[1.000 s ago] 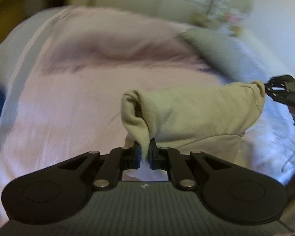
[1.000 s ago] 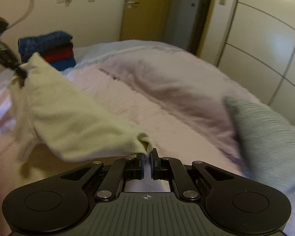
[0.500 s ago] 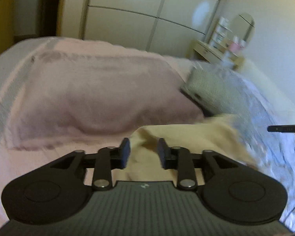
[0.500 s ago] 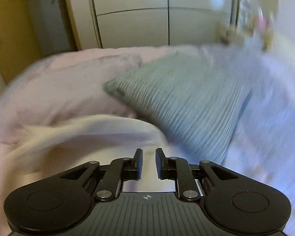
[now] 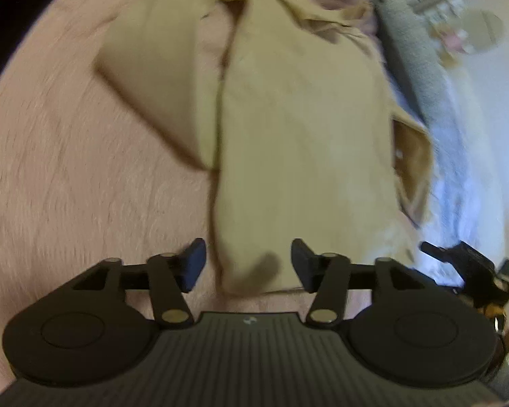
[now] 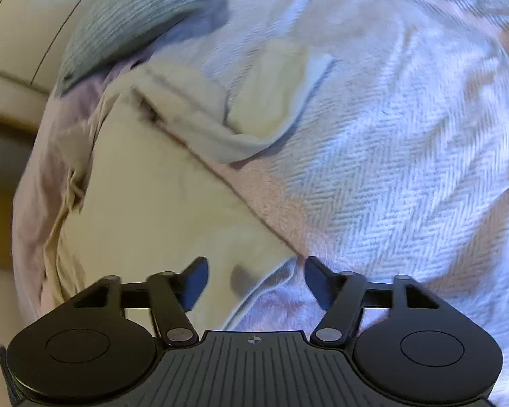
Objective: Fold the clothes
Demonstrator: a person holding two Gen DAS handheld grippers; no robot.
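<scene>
A cream garment (image 5: 298, 129) lies spread on the pink bedspread (image 5: 68, 176), with a sleeve folded out to the left. My left gripper (image 5: 248, 266) is open just above its near hem, a jaw on each side of the hem's left corner. In the right wrist view the same garment (image 6: 159, 203) lies at the left, one sleeve (image 6: 254, 101) reaching onto the white blanket. My right gripper (image 6: 254, 279) is open over the garment's near right corner. It also shows at the right edge of the left wrist view (image 5: 465, 264).
A grey-green knitted pillow (image 6: 129, 23) lies beyond the garment, also in the left wrist view (image 5: 414, 54). A white herringbone blanket (image 6: 407, 169) covers the bed's right side. Wardrobe doors (image 6: 13, 34) stand behind. A dresser with a round mirror (image 5: 475, 30) is at the far right.
Both grippers held the garment up one second ago, let go of it half a second ago, and now hover wide open and lower over it as it lies flat on the bed.
</scene>
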